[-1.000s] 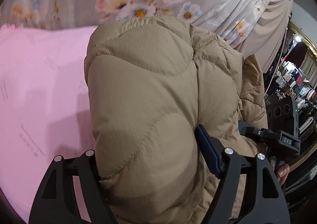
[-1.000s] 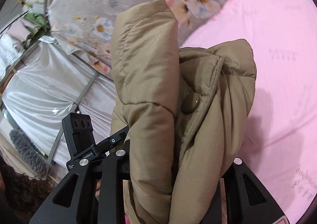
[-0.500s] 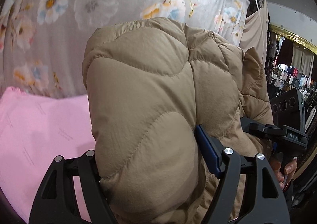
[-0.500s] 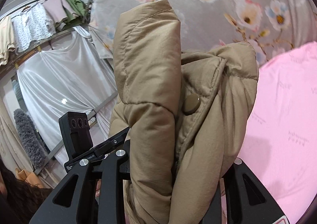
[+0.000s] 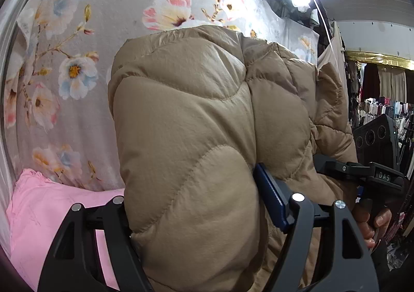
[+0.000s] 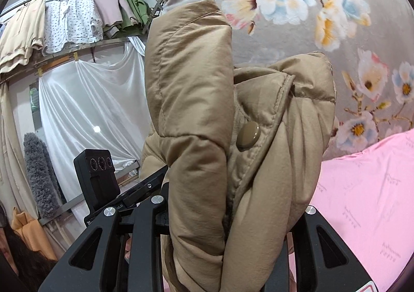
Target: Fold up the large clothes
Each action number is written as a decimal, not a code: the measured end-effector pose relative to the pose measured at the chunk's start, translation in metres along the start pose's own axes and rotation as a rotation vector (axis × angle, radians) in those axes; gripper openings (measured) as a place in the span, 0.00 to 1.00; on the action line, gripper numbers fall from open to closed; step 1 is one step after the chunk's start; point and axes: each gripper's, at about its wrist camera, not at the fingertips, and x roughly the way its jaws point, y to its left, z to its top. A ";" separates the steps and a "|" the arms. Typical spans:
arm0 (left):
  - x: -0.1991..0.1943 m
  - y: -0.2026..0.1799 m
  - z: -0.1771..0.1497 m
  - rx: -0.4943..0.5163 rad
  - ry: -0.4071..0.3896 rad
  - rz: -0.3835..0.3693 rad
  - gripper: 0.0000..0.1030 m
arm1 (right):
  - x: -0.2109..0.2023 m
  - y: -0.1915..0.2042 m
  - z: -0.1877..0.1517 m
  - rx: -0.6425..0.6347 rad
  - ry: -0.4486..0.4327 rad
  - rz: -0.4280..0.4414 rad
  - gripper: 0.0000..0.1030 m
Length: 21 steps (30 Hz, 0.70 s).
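A tan quilted puffer jacket [image 5: 196, 116] hangs lifted above the pink sheet [image 5: 49, 217]. My left gripper [image 5: 196, 217] is shut on a thick padded fold of it, and the blue pad [image 5: 269, 199] presses into the fabric. In the right wrist view the same jacket [image 6: 196, 116] shows a collar edge with a tan snap button [image 6: 248, 135]. My right gripper [image 6: 227, 230] is shut on that bunched edge. Both grippers point about level. The lower part of the jacket is hidden below the fingers.
A grey floral cloth [image 5: 77, 72] hangs upright behind the pink sheet [image 6: 362, 201]. A hand [image 5: 370, 224] holds the other gripper at the right. Clothes hang on a rail [image 6: 77, 15] above a white drape [image 6: 85, 100]. Shop racks [image 5: 383, 108] stand far right.
Both grippers have risen with the jacket held between them. The pink sheet has dropped low in both views and the floral cloth now fills the background.
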 end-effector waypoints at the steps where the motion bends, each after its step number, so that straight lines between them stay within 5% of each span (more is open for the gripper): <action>1: 0.003 0.006 0.001 -0.001 -0.004 0.003 0.70 | 0.007 -0.002 0.002 -0.002 0.003 0.000 0.31; 10: 0.069 0.079 -0.018 -0.056 0.067 0.016 0.70 | 0.093 -0.060 -0.004 0.106 0.096 -0.025 0.31; 21: 0.188 0.169 -0.119 -0.197 0.315 0.018 0.69 | 0.190 -0.177 -0.081 0.324 0.276 -0.137 0.31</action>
